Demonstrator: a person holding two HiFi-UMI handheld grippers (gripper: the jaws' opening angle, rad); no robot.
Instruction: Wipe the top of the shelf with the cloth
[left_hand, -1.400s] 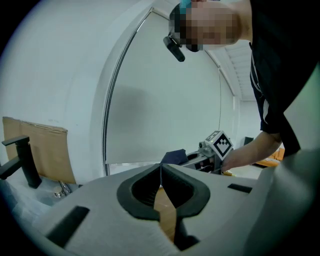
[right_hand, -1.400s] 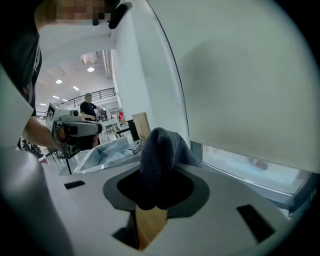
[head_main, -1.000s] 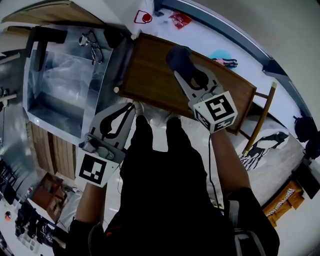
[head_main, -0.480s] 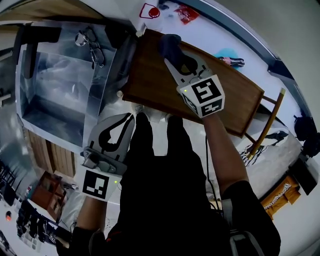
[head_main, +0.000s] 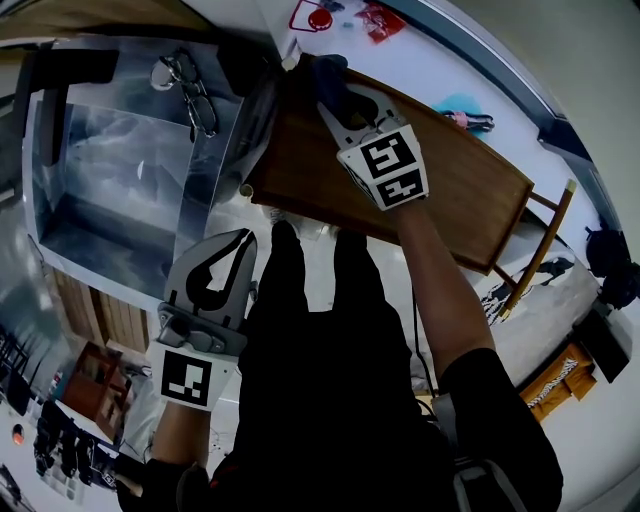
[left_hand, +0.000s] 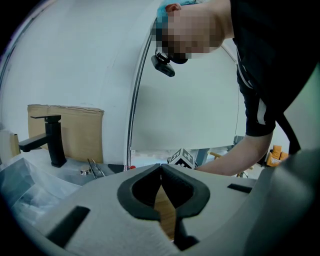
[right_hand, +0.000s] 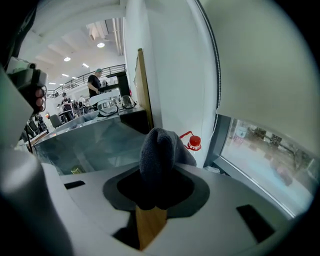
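Observation:
The wooden shelf top (head_main: 450, 190) runs across the upper middle of the head view. My right gripper (head_main: 335, 95) is shut on a dark grey cloth (head_main: 325, 78) and rests at the shelf's far left corner. In the right gripper view the cloth (right_hand: 157, 155) bulges up between the jaws, with a strip of shelf wood (right_hand: 148, 225) below. My left gripper (head_main: 240, 240) hangs off the shelf's near side, above the floor. Its jaws are closed, tips touching, with nothing held (left_hand: 161, 167).
A metal sink (head_main: 110, 170) with a black tap (left_hand: 50, 140) stands left of the shelf, with eyeglasses (head_main: 190, 85) on its rim. A red-capped object (right_hand: 194, 142) sits by the wall past the shelf corner. A wooden chair (head_main: 535, 250) stands at the shelf's right end.
My right gripper has slid the cloth leftward and farther along the shelf top to its far left corner. The left gripper has stayed low beside the shelf.

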